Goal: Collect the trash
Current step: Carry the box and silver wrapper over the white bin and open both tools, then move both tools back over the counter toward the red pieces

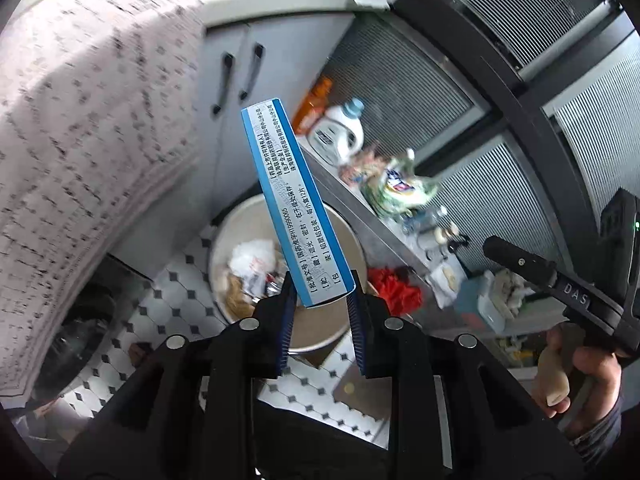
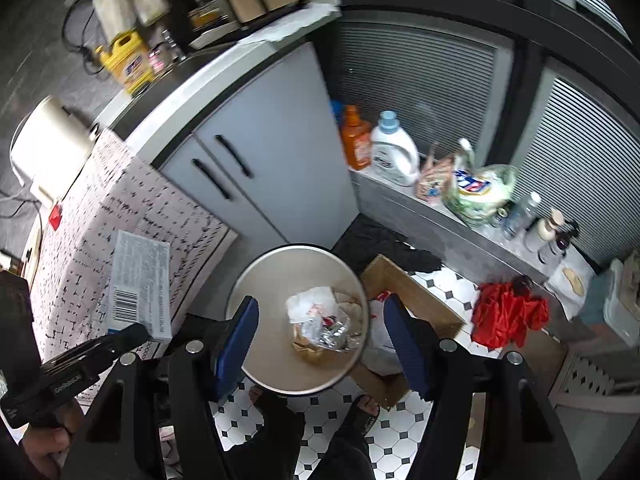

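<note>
My left gripper (image 1: 320, 286) is shut on the lower end of a blue-and-white medicine box (image 1: 290, 200), which stands tilted above a round beige bin (image 1: 316, 330). Crumpled paper and wrappers (image 1: 252, 264) lie in the bin. In the right wrist view the same box (image 2: 138, 284) and left gripper (image 2: 122, 340) show at the left, beside the bin. My right gripper (image 2: 320, 308) stands open above the bin (image 2: 260, 356), with nothing between its blue pads (image 2: 240, 336); the trash (image 2: 324, 322) lies below it. The right gripper (image 1: 520, 260) also shows from the side, held by a hand (image 1: 580, 372).
A grey cabinet (image 2: 260, 152) with two black handles stands behind the bin, a patterned cloth (image 2: 120, 208) to its left. A low ledge (image 2: 420, 220) carries detergent bottles (image 2: 394, 152) and bags. A cardboard box (image 2: 412, 292), red bag (image 2: 506, 314) and the person's feet (image 2: 360, 412) are on the tiled floor.
</note>
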### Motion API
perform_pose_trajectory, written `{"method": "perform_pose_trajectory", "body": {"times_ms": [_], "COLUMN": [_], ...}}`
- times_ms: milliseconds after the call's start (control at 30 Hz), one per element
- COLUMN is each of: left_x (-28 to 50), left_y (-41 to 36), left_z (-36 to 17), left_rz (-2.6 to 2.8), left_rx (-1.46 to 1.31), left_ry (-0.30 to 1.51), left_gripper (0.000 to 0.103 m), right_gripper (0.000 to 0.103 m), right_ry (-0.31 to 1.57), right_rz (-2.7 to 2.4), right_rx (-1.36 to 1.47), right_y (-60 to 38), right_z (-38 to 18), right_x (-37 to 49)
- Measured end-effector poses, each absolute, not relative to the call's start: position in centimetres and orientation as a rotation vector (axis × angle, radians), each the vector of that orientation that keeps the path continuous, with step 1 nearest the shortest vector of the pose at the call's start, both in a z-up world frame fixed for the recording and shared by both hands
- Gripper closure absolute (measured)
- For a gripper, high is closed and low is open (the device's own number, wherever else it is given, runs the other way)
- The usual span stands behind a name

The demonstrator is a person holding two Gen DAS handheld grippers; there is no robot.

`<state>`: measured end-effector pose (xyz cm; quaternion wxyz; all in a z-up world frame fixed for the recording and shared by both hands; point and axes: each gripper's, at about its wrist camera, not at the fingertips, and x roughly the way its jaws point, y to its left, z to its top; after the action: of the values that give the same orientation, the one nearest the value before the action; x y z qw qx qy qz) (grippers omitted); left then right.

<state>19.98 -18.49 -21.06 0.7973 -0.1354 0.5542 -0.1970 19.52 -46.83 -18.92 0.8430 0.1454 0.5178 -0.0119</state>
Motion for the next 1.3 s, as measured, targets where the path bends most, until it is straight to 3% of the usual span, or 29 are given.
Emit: {"method": "perform_pose_trajectory", "body": {"times_ms": [67,100,133,333,533,833,1300], "left_x": [20.0,20.0,20.1,20.6,20.9,20.6,19.8], "left_y": [-19.2,-19.5,-19.6,-18.8,-14.4,-6.5,9.1], "left_z": [-21.4,-21.3,-21.2,-19.9,-18.3,-15.2,-11.8], "left_rz": [-0.437,-0.445,-0.449,-0.414,-0.325,-0.2,0.007], "left_rx": [-0.29,-0.294,-0.296,-0.282,-0.323,-0.36,-0.447], "left_ry": [1.194,1.189,1.178,1.139,1.082,0.977,0.827], "left_gripper": [0.06,0.044,0.036,0.02,0.012,0.008,0.006], "right_gripper": [0.039,0.039,0.039,0.038,0.024,0.015,0.014], "right_ry": [1.092,1.092,1.093,1.096,1.074,1.031,0.982], "right_rz": [-0.044,-0.054,-0.063,-0.064,-0.016,0.098,0.317], "right_rx": [0.317,0.324,0.331,0.352,0.327,0.276,0.165], "right_y": [-47.8,-48.2,-48.6,-48.7,-45.9,-38.5,-22.4], "right_z": [-19.0,-19.1,-19.2,-19.5,-18.7,-16.6,-13.4], "right_x": [18.9,18.5,18.3,18.0,19.3,22.6,28.1]}}
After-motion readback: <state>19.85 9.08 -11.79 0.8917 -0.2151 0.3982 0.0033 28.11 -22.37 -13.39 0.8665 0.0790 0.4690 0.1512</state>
